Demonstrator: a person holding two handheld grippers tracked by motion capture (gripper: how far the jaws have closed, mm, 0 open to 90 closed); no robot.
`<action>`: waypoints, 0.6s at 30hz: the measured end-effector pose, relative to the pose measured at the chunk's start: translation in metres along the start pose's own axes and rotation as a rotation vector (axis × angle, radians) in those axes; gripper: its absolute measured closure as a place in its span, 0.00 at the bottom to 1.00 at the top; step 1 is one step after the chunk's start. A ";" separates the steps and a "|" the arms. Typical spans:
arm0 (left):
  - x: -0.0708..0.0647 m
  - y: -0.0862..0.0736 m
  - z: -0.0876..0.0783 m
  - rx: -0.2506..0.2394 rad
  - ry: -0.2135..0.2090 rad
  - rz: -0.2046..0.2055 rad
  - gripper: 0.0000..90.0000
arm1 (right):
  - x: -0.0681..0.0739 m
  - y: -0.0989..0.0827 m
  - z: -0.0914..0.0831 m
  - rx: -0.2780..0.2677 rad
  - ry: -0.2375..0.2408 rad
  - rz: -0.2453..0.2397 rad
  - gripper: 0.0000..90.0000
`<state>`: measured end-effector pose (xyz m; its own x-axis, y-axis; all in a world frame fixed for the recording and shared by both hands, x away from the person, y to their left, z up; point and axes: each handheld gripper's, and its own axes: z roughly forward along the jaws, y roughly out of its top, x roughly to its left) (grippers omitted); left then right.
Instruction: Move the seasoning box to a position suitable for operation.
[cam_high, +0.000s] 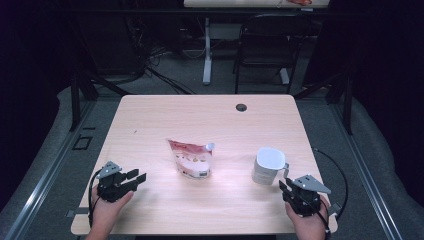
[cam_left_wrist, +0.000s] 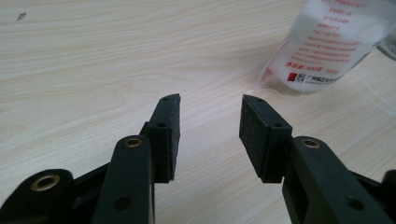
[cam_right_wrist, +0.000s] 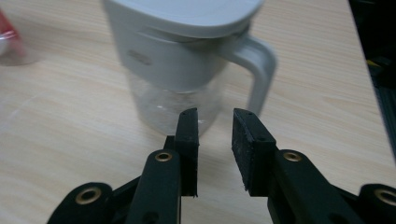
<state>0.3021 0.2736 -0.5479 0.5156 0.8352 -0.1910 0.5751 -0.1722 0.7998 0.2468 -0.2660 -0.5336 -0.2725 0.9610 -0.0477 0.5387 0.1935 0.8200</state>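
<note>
from the high view a glossy red-and-white pouch lies flat at the pale wooden table's centre, with a lidded white jug at 3 o'clock of it; grey carpet surrounds the table. in the left gripper view the left gripper gapes empty, the pouch at 1 o'clock. in the right gripper view the right gripper stands part open, holding nothing, the clear-bodied jug at 12 o'clock.

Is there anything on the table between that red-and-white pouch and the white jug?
No. In the high view, only bare table lies between the pouch and the jug.
</note>
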 end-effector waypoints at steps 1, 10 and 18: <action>0.000 0.001 0.000 0.015 -0.001 0.008 0.65 | -0.004 0.000 0.001 0.002 -0.010 0.008 0.80; 0.000 0.000 0.001 0.016 0.002 0.007 0.67 | -0.022 0.004 0.020 -0.007 -0.048 0.033 0.78; 0.000 -0.001 0.001 0.010 0.000 0.011 0.67 | -0.021 0.008 0.034 0.003 -0.060 0.004 0.75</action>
<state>0.3023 0.2734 -0.5492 0.5217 0.8335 -0.1818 0.5755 -0.1866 0.7962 0.2837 -0.2777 -0.5448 -0.2221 0.9719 -0.0787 0.5421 0.1901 0.8185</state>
